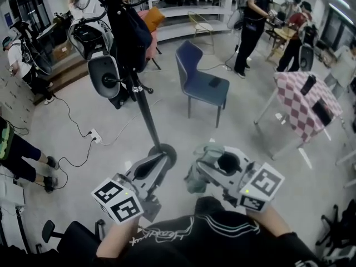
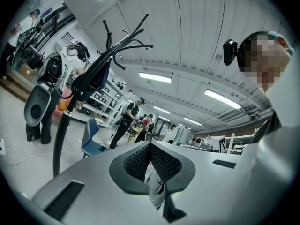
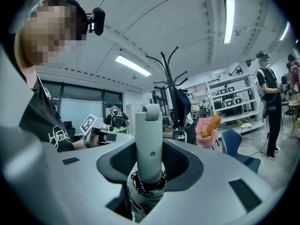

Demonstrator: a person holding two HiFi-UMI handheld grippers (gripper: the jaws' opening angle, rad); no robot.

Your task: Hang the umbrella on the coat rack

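The jaws of the left gripper (image 2: 150, 146) were together, empty. Those of the right gripper (image 3: 150, 150) were clamped on the umbrella (image 3: 149, 125), handle upright between the pads (image 3: 122, 163), canopy bunched below. Ahead of them stood the coat rack (image 3: 174, 86), carrying a dark bag (image 3: 183, 104); its crowded hooks could shed the strap (image 3: 151, 111), or a push could rock it. Script on the black shirt (image 3: 42, 121) began "Hea", the rest unclear.

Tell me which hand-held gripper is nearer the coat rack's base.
Left. The left hand-held gripper is right beside the base; the right hand-held gripper, holding the umbrella, is farther off.
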